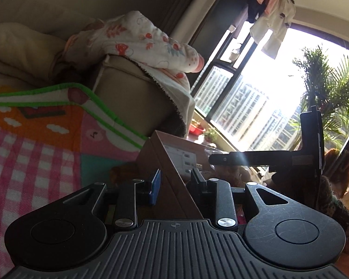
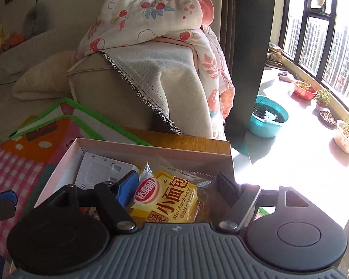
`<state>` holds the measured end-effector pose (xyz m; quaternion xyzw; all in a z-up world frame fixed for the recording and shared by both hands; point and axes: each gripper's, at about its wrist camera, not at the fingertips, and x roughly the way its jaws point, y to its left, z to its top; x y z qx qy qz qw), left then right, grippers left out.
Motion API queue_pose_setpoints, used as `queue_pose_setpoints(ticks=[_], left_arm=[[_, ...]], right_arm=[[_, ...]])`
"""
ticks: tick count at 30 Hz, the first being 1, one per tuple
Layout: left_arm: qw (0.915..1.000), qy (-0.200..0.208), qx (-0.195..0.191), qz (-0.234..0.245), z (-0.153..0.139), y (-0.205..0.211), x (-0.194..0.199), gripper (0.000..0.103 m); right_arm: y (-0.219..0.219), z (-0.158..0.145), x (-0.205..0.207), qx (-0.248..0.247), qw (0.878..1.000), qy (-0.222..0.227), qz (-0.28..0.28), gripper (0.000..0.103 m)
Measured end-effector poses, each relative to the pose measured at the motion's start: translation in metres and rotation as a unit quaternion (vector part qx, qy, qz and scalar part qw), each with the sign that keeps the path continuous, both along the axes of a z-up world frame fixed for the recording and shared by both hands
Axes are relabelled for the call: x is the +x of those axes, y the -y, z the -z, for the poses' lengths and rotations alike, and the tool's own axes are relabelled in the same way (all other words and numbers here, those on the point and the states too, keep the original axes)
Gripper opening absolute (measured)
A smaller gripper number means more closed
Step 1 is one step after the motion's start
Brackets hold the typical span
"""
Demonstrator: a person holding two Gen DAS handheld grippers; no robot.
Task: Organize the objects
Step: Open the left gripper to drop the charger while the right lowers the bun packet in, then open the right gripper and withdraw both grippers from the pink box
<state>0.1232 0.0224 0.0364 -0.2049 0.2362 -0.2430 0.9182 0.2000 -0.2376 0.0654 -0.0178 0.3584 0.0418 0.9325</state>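
Stabilisation of the cardboard box appears to be the purpose of the left hand-held gripper, whose fingers are closed on the box wall. A yellow bread packet, glossy and labelled "Mini French bread", is straddled by the widely parted right hand-held gripper, seemingly unclamped. The packet lies inside the box, beside a white plastic part.
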Motion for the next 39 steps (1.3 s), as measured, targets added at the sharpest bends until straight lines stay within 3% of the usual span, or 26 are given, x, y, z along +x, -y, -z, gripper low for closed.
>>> queue_pose_setpoints(ticks=[3, 6, 7, 8, 10, 13, 18, 19, 22, 25, 27, 29, 33, 36, 38, 39], left_arm=[[0.9997, 0.0, 0.014, 0.02, -0.007, 0.009, -0.006, 0.031], [0.9984, -0.007, 0.052, 0.02, -0.013, 0.024, -0.016, 0.031], [0.9976, -0.013, 0.066, 0.014, -0.015, 0.029, -0.019, 0.032], [0.9967, -0.016, 0.078, 0.012, -0.017, 0.033, -0.021, 0.032], [0.9945, -0.023, 0.101, 0.008, -0.019, 0.041, -0.027, 0.032], [0.99, -0.037, 0.136, 0.0, -0.021, 0.05, -0.033, 0.032], [0.9794, -0.05, 0.196, -0.008, -0.019, 0.062, -0.036, 0.032], [0.9783, -0.052, 0.2, -0.011, -0.019, 0.063, -0.035, 0.032], [0.9746, -0.055, 0.216, -0.018, -0.017, 0.068, -0.03, 0.033], [0.9694, -0.051, 0.239, -0.023, -0.015, 0.074, -0.026, 0.038], [0.9666, -0.05, 0.25, -0.026, -0.015, 0.076, -0.025, 0.042], [0.9628, -0.04, 0.266, -0.029, -0.016, 0.075, -0.028, 0.046], [0.9558, -0.034, 0.287, -0.051, -0.019, 0.061, -0.023, 0.049], [0.9512, -0.04, 0.293, -0.089, -0.021, 0.038, -0.009, 0.063], [0.9481, -0.046, 0.291, -0.119, -0.02, 0.019, 0.003, 0.085], [0.9473, -0.047, 0.29, -0.129, -0.02, 0.009, 0.009, 0.091]], right_arm=[[0.02, -0.011, -0.014, 0.056, 0.998, -0.006, 0.002, 0.082], [0.028, -0.027, -0.041, 0.054, 0.998, 0.025, 0.002, 0.082], [0.029, -0.03, -0.049, 0.046, 0.998, 0.032, 0.003, 0.076], [0.029, -0.031, -0.053, 0.036, 0.999, 0.028, 0.004, 0.062], [0.026, -0.023, -0.057, 0.006, 1.0, 0.004, 0.01, 0.05], [0.02, -0.019, -0.071, -0.034, 0.999, 0.031, 0.012, 0.05], [0.027, -0.033, -0.115, -0.02, 0.997, 0.069, -0.002, 0.051], [0.029, -0.035, -0.13, -0.025, 0.996, 0.081, -0.01, 0.055], [0.037, -0.03, -0.167, -0.042, 0.995, 0.092, -0.025, 0.079], [0.041, -0.007, -0.186, -0.046, 0.996, 0.064, -0.041, 0.079], [0.036, 0.015, -0.186, -0.052, 0.997, 0.039, -0.038, 0.072], [0.028, 0.031, -0.176, -0.054, 0.998, 0.016, -0.029, 0.054], [0.01, 0.039, -0.153, -0.013, 1.0, -0.007, -0.028, 0.052], [-0.015, 0.037, -0.134, -0.019, 0.999, 0.002, -0.028, 0.052], [-0.035, 0.035, -0.116, -0.018, 1.0, 0.007, -0.024, 0.052], [-0.041, 0.034, -0.109, -0.016, 1.0, 0.007, -0.023, 0.052]])
